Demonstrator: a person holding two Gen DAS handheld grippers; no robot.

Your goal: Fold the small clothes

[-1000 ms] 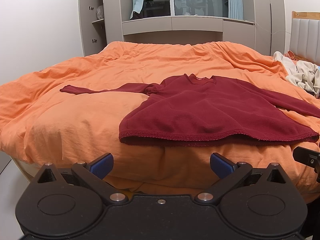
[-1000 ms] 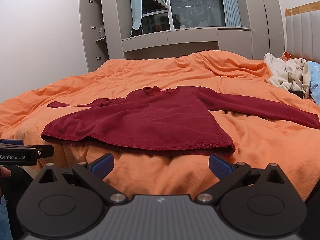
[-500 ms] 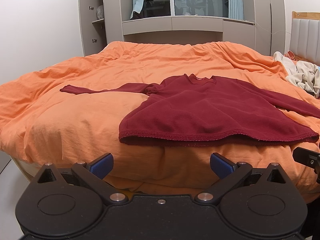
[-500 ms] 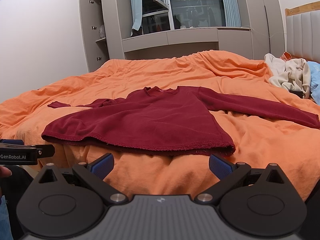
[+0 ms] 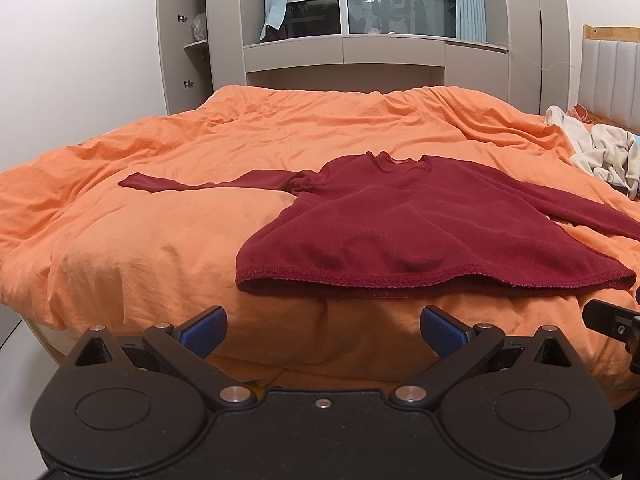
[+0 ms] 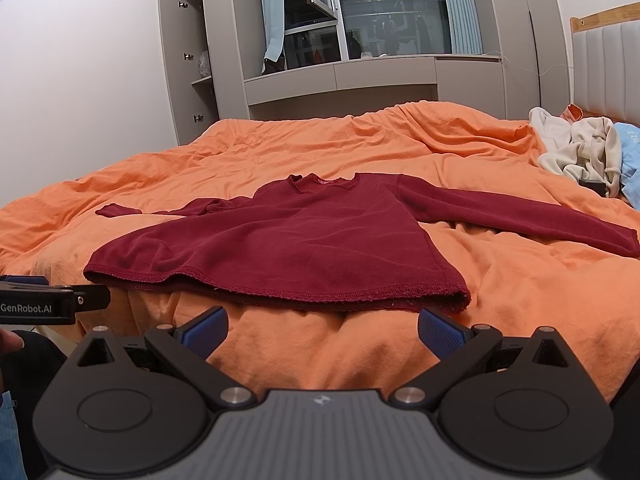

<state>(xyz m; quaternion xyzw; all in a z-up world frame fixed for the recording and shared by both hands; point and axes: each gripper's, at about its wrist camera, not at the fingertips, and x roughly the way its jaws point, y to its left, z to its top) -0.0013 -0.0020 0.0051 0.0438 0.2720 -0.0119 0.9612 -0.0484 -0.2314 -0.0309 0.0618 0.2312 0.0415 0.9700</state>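
Both hand-held grippers gape empty before the sweater (image 6: 304, 240); left (image 5: 322, 330) reads "GenRobot.AI", right (image 6: 322, 330).

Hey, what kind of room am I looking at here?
Most likely a bedroom: a bed with an orange duvet and padded headboard, built-in cabinets around a window, and a red sweater laid flat for folding.
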